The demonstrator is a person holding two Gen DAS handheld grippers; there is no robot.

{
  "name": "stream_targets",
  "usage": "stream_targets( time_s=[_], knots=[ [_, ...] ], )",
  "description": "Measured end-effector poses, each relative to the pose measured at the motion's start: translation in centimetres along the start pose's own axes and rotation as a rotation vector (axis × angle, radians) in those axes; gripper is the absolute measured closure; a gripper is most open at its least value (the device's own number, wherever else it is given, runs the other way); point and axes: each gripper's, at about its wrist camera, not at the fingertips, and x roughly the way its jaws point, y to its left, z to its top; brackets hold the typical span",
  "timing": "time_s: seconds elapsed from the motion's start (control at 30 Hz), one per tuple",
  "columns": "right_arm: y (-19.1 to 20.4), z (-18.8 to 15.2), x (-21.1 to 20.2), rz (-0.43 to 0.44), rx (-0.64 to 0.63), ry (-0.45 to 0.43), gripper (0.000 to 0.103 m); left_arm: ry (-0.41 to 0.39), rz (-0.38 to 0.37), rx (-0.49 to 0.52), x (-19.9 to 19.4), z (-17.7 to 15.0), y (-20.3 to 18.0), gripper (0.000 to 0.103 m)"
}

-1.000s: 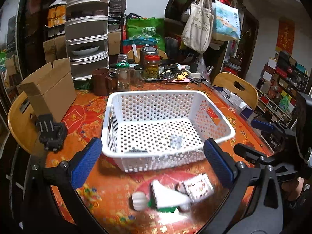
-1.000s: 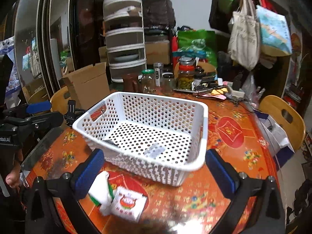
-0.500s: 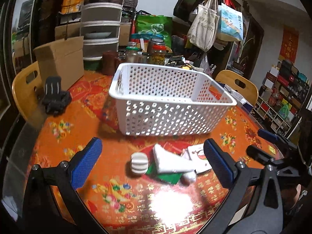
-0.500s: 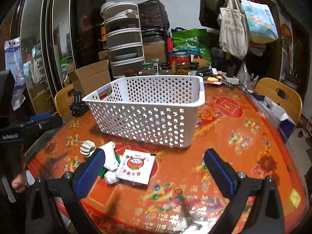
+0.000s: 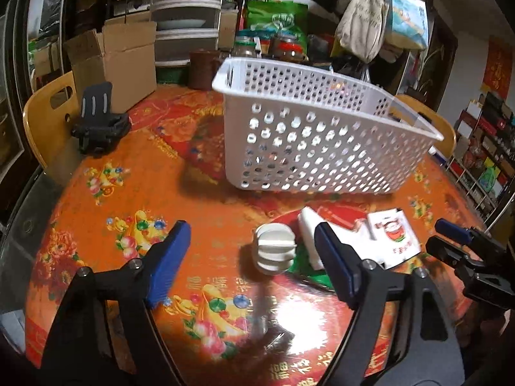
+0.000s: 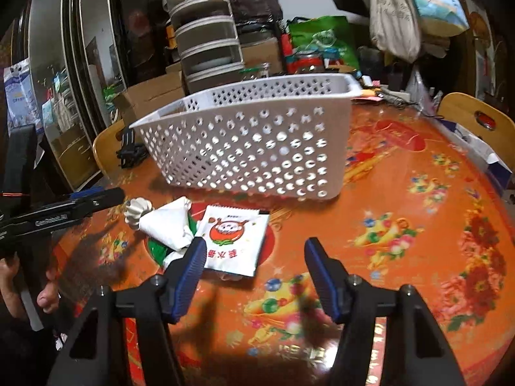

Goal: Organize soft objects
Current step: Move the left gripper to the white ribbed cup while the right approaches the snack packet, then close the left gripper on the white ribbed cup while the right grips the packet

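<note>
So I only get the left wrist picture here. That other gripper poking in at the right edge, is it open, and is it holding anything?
Observer: The right wrist view shows the right gripper open and empty, with its left finger by the near corner of the printed packet.
Visitor: And what is hidden behind the left gripper in my picture?
Observer: A crumpled white bundle lying on something green, right against the packet's left edge.

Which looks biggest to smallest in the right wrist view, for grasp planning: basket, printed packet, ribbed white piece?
1. white basket, clearly largest, though farthest.
2. printed packet.
3. ribbed white piece, smallest, partly hidden behind the white cloth.
</note>
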Motion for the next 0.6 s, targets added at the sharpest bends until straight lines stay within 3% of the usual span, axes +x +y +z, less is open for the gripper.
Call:
stream_targets(
  time_s=[0.1, 0.37, 0.43, 0.6],
  knots=[
    [0.4, -0.1, 1.1, 0.015, -0.005, 0.024, 0.043, 0.032, -0.011, -0.002, 1.5, 0.0, 0.2, 0.044],
    [0.4, -0.3, 2.4, 0.045, 0.0, 0.072, 0.056, 0.032, -0.04, 0.007, 3.1, 0.0, 0.3, 0.045],
    [0.5, -0.5, 2.7, 0.048, -0.006, 0.086, 0.066, 0.03, -0.05, 0.011, 3.1, -0.1, 0.0, 0.045],
    [0.5, -0.7, 2.8, 0.062, -0.003, 0.081, 0.076, 0.036, -0.063, 0.042, 3.3, -0.6, -0.8, 0.045]
  ],
)
